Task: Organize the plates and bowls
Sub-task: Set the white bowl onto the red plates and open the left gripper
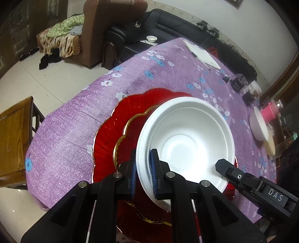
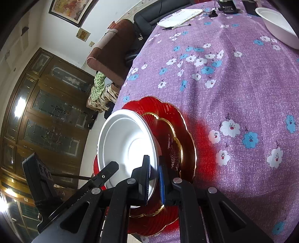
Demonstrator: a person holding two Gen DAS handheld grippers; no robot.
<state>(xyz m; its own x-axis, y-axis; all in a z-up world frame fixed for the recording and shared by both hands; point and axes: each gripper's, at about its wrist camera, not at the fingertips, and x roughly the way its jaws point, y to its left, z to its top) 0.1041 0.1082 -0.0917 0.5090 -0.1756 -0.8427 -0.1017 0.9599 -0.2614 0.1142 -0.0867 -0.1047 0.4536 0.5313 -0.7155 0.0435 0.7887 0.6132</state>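
Observation:
A white foam bowl (image 1: 185, 142) is over two stacked red plates, a large scalloped one (image 1: 110, 129) and a smaller gold-rimmed one (image 1: 129, 138) on top. My left gripper (image 1: 143, 168) is shut on the bowl's near rim, one blue pad inside and one outside. My right gripper (image 2: 154, 168) is shut on the opposite rim of the bowl (image 2: 127, 142). Each gripper shows in the other's view: the right gripper (image 1: 224, 167), the left gripper (image 2: 110, 168). The bowl looks tilted; I cannot tell whether it touches the gold-rimmed plate (image 2: 172, 147).
The table wears a purple flowered cloth (image 1: 78, 119). A second white bowl (image 1: 258, 125) and a pink cup (image 1: 269, 112) stand at the far right. A notepad (image 2: 179, 17) with a pen lies at the far end, near small electronics. A wooden chair (image 1: 13, 140) stands left.

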